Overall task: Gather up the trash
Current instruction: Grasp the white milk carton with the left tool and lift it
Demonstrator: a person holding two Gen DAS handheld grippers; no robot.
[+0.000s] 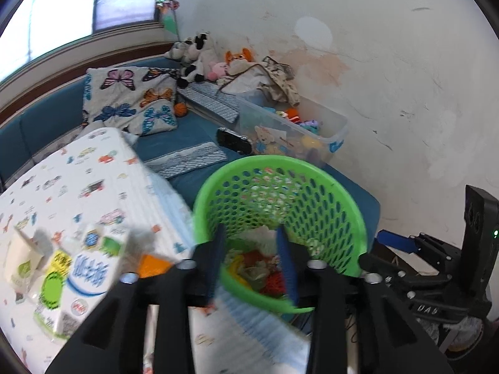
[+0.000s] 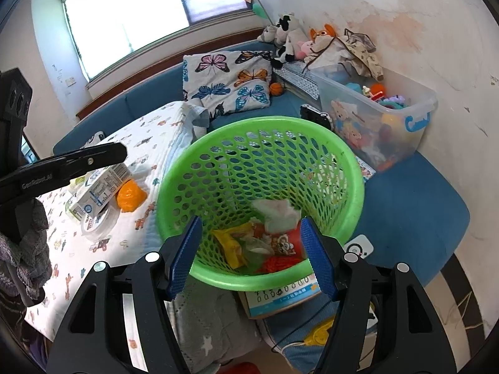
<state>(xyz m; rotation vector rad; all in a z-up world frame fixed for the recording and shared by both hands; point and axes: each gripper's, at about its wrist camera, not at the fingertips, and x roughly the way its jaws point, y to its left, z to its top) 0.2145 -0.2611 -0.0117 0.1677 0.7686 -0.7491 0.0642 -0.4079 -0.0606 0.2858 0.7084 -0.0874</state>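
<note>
A green mesh basket point(image 2: 259, 162) point(image 1: 280, 187) leans toward me over the bed edge. My right gripper point(image 2: 251, 258) has its near rim between both blue pads and seems shut on it. Inside lie a white crumpled tissue point(image 2: 277, 212), a yellow wrapper point(image 2: 230, 243) and a red snack packet point(image 2: 287, 243). My left gripper point(image 1: 252, 261) hangs open above the basket's mouth with nothing between its pads. A milk carton point(image 1: 84, 268) point(image 2: 99, 190) and an orange crumpled piece point(image 2: 131, 196) lie on the car-print quilt point(image 2: 93, 265), left of the basket.
A clear toy box point(image 2: 383, 124) stands at the wall right of the basket, with a black toy car point(image 1: 234, 140) beside it. A butterfly pillow point(image 2: 227, 81) and plush toys point(image 2: 290, 40) lie behind. A booklet point(image 2: 280, 299) sits under the basket on the blue cushion point(image 2: 405, 212).
</note>
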